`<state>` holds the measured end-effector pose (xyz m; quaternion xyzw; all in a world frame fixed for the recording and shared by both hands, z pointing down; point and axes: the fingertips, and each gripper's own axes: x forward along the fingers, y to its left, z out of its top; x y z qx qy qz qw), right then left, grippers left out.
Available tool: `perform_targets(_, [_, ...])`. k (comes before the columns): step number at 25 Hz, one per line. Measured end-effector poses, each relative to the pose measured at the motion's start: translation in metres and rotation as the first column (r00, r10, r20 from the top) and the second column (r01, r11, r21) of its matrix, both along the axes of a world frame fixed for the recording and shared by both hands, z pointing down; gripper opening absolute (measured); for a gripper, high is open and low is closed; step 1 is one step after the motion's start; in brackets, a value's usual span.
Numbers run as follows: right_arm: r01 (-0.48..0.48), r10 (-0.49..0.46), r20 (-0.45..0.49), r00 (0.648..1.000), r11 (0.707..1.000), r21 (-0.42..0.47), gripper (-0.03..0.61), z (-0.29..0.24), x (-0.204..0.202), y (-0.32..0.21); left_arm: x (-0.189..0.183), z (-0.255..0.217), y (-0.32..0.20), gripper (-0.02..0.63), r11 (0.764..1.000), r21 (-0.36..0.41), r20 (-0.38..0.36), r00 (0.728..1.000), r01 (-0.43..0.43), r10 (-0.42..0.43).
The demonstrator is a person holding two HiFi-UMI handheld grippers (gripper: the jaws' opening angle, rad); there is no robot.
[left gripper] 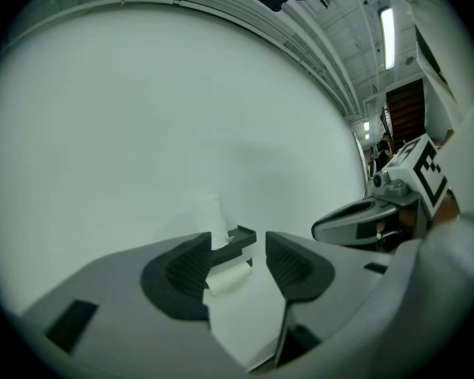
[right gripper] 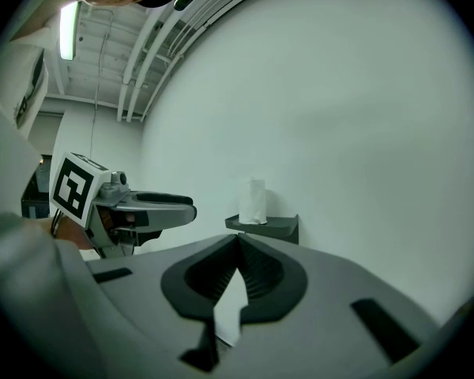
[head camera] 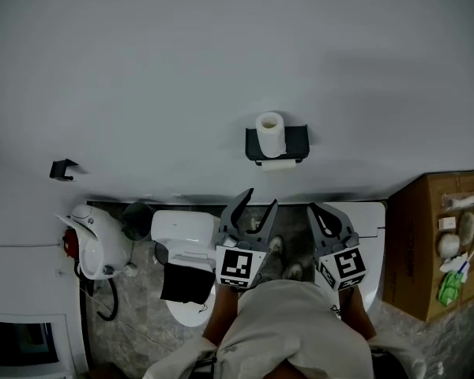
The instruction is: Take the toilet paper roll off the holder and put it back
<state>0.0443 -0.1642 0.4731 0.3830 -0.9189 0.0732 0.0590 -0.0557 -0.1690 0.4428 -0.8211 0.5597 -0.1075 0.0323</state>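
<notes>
Because the toilet paper roll (head camera: 270, 133) stands upright and loose on the left part of the black holder (head camera: 298, 142) fixed to the far wall, a clumsy approach would likely tip it or nudge it over the shelf edge, and it would fall. Under the shelf lies what looks like a second white roll (head camera: 278, 165), so a reach that comes in low could catch the wrong one. The left gripper (head camera: 249, 210) has its jaws only a narrow gap apart with nothing between them. I judge that too tight to slip round the roll, so pushed forward like this its tips would shove the paper against the wall. The right gripper (head camera: 332, 221) is closed, pads meeting, and holds nothing. Both sit near the person, well apart from the holder and facing it. Room to move is generous up high, with bare wall all round the holder. Lower down, the toilet (head camera: 182, 231) crowds the left and a cardboard box (head camera: 426, 247) the right, leaving a lane between them.
</notes>
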Motion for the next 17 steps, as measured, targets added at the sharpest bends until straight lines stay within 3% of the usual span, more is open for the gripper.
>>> perform_targets(7, [0.036, -0.035, 0.032, 0.999, 0.999, -0.016, -0.005, 0.003, -0.002, 0.014, 0.004, 0.002, 0.022, 0.216, 0.999, -0.023, 0.015, 0.999, 0.031, -0.031])
perform_targets(17, [0.018, -0.016, 0.057, 0.998, 1.000, -0.021, -0.005, 0.000, -0.005, 0.008, 0.002, -0.002, 0.020, 0.206, 1.000, -0.016, 0.047, 0.999, 0.026, -0.026])
